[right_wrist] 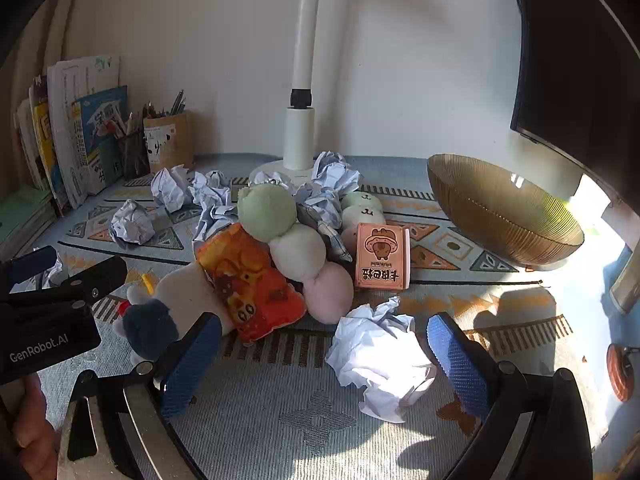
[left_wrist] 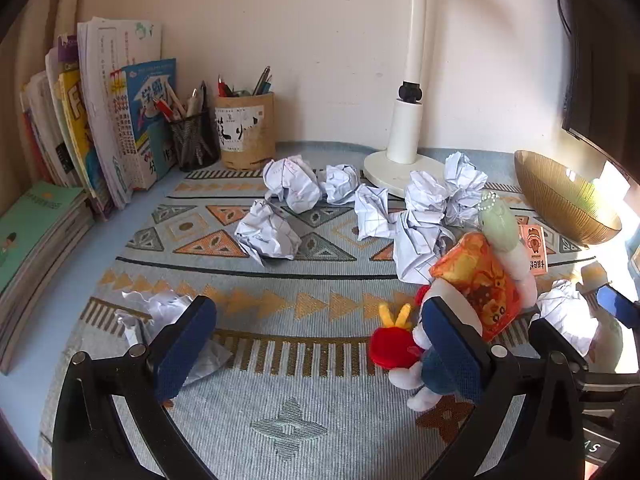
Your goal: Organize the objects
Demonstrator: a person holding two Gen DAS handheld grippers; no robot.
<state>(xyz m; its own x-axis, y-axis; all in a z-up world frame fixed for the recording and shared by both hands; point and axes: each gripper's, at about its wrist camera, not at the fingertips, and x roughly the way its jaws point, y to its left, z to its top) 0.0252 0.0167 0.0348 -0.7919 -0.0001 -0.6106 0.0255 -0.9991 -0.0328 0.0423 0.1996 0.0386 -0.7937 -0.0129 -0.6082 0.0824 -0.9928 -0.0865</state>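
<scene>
Both my grippers hung over a cluttered desk, angled down at the patterned mat [left_wrist: 280, 392], jaws spread as wide as they go and gripping nothing. My right gripper [right_wrist: 324, 356] had a crumpled paper ball [right_wrist: 380, 360] lying on the mat between its blue pads, the pads standing clear of it; I judged that ball the handiest first pick. My left gripper [left_wrist: 316, 344] straddled bare mat, with a flattened paper wad [left_wrist: 160, 320] just outside its left finger and a plush toy in blue trousers [left_wrist: 432, 364] behind its right one.

Just beyond, the soft things lay heaped together: an orange printed pouch [right_wrist: 248, 284] leaned across the plush toy, and a string of green, white and pink plush balls [right_wrist: 296, 248] rested against the pouch. A small pink box with a cartoon animal [right_wrist: 382, 258] stood upright beside them, touching the pink ball or very near it. The pile looked dropped rather than arranged, which was presumably what the task meant to sort out.

Farther back, more crumpled paper balls [left_wrist: 292, 184] were scattered around the round base of a white desk lamp [left_wrist: 404, 152]. A ribbed amber glass bowl [right_wrist: 504, 216] sat at the right, tilted toward me and, as far as I could see, empty, a likely place for the loose items. Against the wall, a black mesh pen cup [left_wrist: 196, 140] and a tan pen holder [left_wrist: 246, 132] both held pens and pencils, and books [left_wrist: 116, 120] stood leaning in the corner.
</scene>
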